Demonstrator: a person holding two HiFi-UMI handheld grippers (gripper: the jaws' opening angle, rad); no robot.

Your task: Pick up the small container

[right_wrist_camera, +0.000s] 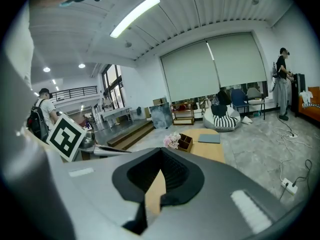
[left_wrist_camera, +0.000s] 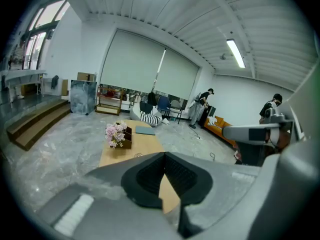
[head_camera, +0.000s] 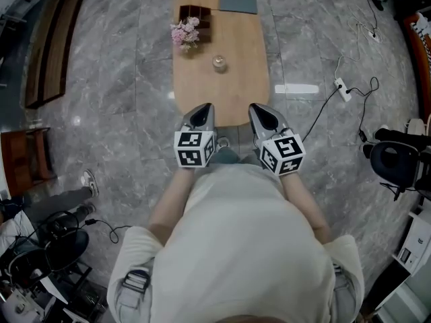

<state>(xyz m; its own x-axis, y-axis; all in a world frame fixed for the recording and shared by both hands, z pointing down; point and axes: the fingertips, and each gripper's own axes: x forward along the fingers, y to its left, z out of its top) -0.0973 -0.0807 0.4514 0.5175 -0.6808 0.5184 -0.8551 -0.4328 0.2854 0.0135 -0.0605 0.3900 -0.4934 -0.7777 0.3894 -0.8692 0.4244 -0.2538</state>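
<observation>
The small container (head_camera: 219,62), a clear glass jar, stands near the middle of the oval wooden table (head_camera: 222,96). Both grippers hover side by side over the table's near end, well short of the jar. My left gripper (head_camera: 201,109) points at the table with its jaws together and nothing between them; in the left gripper view its dark pads (left_wrist_camera: 150,176) meet at the tip. My right gripper (head_camera: 263,111) is likewise shut and empty, and its pads (right_wrist_camera: 172,176) touch at the tip in the right gripper view.
Beyond the jar are pink flowers (head_camera: 185,32), a dark wooden box (head_camera: 195,15) and a grey pad (head_camera: 238,3). A power strip with cables (head_camera: 343,89) lies on the marble floor at the right, and a black chair (head_camera: 397,160) stands further right. Wooden steps (head_camera: 50,42) run along the left.
</observation>
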